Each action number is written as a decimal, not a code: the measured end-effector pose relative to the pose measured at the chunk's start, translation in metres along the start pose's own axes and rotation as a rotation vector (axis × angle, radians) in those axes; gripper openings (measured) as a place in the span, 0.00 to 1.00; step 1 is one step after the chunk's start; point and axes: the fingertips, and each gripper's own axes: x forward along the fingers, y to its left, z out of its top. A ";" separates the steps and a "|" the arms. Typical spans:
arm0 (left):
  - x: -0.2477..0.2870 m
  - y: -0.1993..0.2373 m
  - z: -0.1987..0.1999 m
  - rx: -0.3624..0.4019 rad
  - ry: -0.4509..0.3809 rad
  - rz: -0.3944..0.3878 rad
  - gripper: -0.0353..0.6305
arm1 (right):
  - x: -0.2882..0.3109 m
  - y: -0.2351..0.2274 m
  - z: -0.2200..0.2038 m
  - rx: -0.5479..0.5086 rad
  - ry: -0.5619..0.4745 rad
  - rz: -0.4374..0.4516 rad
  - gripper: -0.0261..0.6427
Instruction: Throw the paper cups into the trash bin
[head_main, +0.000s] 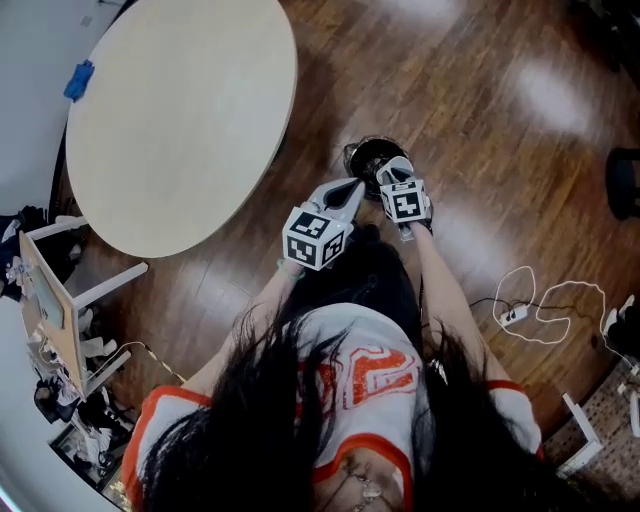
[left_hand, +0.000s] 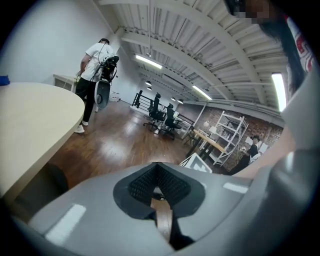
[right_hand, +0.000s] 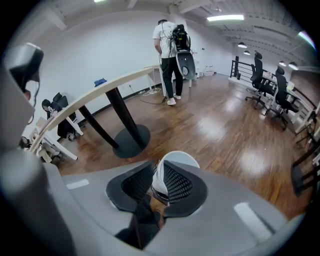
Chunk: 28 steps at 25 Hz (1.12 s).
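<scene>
In the right gripper view a white paper cup (right_hand: 175, 159) sits between the jaws of my right gripper (right_hand: 156, 182). Its wall is pinched between the ribbed pads (right_hand: 135, 182), and its rim arcs over the right one. From the head view, both grippers hang over a small black trash bin (head_main: 362, 156) on the wooden floor. The right gripper (head_main: 394, 168) is above the bin's right side. My left gripper (head_main: 357, 184) points at the bin from the left, its jaws together with nothing between them. In the left gripper view, the left gripper (left_hand: 158, 186) shows only floor beyond its tips.
A round beige table (head_main: 180, 120) stands to the left of the bin, with a blue item (head_main: 79, 80) at its far edge. A white cable (head_main: 540, 305) loops on the floor at right. A person (right_hand: 167, 45) stands by the far wall. Office chairs (left_hand: 161, 112) are far off.
</scene>
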 end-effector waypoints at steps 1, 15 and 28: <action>0.000 0.004 0.002 -0.007 -0.003 0.008 0.05 | 0.010 -0.004 -0.005 0.007 0.040 0.006 0.19; -0.004 0.025 0.015 -0.034 -0.002 0.027 0.05 | -0.013 -0.031 0.008 0.205 -0.021 -0.028 0.07; 0.006 -0.002 0.031 -0.017 -0.031 -0.026 0.05 | -0.145 0.004 0.075 0.288 -0.379 -0.040 0.04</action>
